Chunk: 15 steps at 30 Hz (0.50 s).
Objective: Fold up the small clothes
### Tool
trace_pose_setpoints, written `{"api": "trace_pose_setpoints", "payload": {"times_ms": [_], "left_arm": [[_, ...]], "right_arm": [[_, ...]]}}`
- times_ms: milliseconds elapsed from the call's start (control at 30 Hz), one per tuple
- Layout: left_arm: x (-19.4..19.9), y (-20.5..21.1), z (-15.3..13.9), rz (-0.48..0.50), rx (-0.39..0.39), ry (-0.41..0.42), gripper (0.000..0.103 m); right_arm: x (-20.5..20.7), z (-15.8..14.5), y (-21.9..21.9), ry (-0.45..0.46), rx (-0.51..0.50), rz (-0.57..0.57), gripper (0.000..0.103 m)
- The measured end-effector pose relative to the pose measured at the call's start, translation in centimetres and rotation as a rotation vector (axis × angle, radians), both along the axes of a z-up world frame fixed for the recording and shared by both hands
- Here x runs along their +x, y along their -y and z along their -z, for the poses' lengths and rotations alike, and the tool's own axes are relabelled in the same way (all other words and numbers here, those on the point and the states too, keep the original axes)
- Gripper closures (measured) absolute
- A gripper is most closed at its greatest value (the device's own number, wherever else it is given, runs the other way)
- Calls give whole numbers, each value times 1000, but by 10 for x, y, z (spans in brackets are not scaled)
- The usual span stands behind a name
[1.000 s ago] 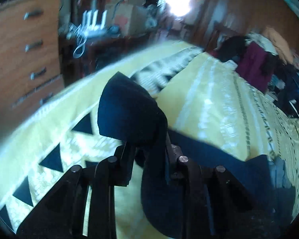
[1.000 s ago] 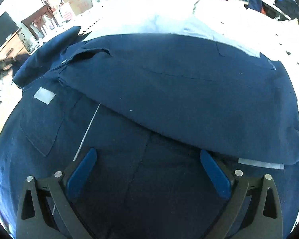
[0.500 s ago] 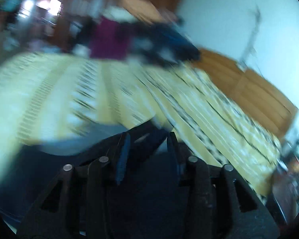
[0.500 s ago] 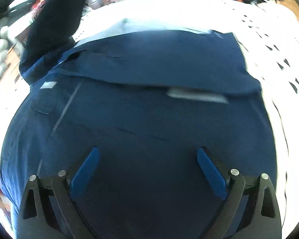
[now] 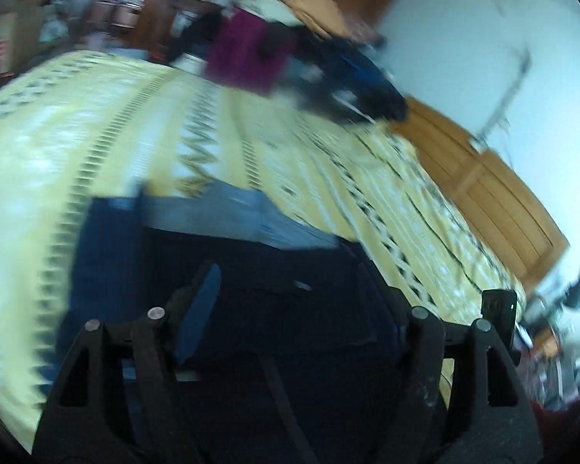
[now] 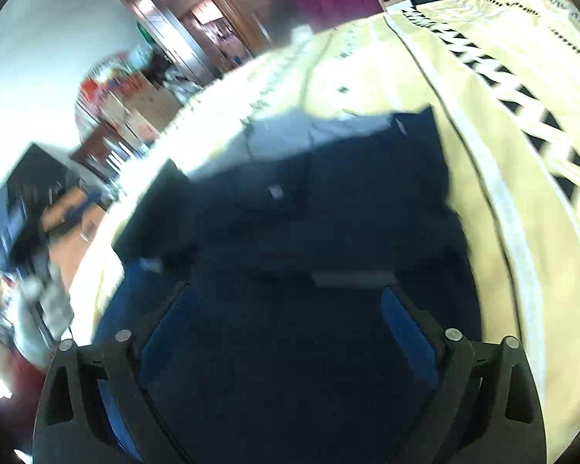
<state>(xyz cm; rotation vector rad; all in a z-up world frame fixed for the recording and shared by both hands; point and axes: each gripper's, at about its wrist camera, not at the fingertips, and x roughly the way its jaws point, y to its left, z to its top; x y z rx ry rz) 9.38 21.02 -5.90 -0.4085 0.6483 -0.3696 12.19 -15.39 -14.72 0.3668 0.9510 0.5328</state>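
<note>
A navy blue garment (image 5: 108,255) lies flat on the yellow patterned bedspread (image 5: 96,116), with a paler grey-blue part along its far edge. My left gripper (image 5: 290,301) hovers over it with its jaws opening and nothing between them. In the right wrist view the same garment (image 6: 328,193) shows a fold across its middle and a small white label. Above its near part, my right gripper (image 6: 286,309) stands wide with its jaws closing a little; only flat cloth lies beneath, none gripped. Both views are blurred.
A pile of clothes with a maroon piece (image 5: 251,50) sits at the far end of the bed. A wooden panel (image 5: 483,193) runs along the right side by a white wall. Cluttered furniture and boxes (image 6: 135,116) and a dark screen (image 6: 23,193) stand at the left.
The left gripper let go of the navy sleeve it was holding up, swung to the right over the garment, and its jaws widened. The right gripper rose and drew back, so more of the bed shows.
</note>
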Motion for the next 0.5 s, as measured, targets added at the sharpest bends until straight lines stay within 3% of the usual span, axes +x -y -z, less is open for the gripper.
{"api": "trace_pose_setpoints", "payload": {"times_ms": [133,200,267,367,500], "left_arm": [[10,-58,15,-146,-15,-48,31],[24,-74,30,-157,-7,-79,31],[45,-83,53,-156,-9,-136,31],[67,-97,77,-161,10,-203,32],[77,-105,93,-166,34,-226,32]], "right_arm": [[58,10,-21,-59,104,-63,19],[91,26,-34,-135,180,-106,33],[120,49,-46,-240,229,-135,33],[143,68,-54,-299,164,-99,33],[152,81,-61,-337,111,-86,34]]}}
